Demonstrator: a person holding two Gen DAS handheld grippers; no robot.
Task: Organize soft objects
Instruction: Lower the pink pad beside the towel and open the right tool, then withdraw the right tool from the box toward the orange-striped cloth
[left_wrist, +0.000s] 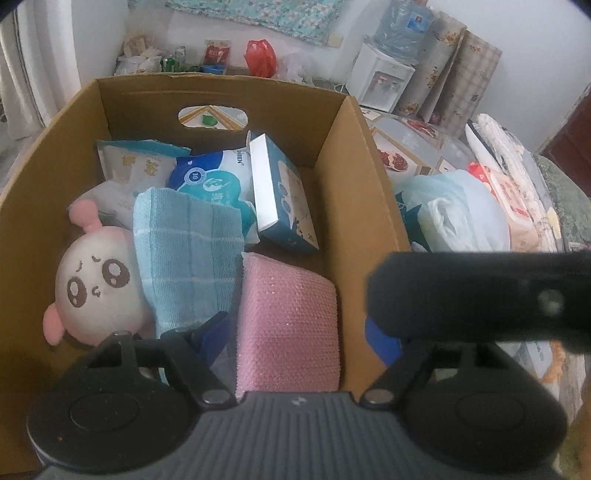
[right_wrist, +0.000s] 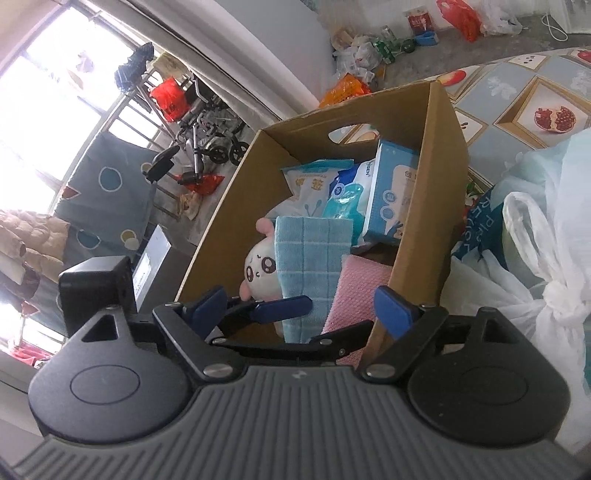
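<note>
Left wrist view: left gripper (left_wrist: 295, 332) seen spread wide, nothing clamped, straddling the cardboard box (left_wrist: 354, 206) wall. Inside are packed a pink cloth (left_wrist: 288, 325), blue checked towel (left_wrist: 188, 254), plush toy (left_wrist: 96, 288) and tissue packs (left_wrist: 280, 192). Right wrist view: right gripper (right_wrist: 301, 308) likewise held wide apart and empty, over the box's near corner; plastic bags (right_wrist: 535, 266) lie just beside the box.

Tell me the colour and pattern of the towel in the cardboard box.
Light blue towel with a darker checked grid; clearest in the left wrist view.
</note>
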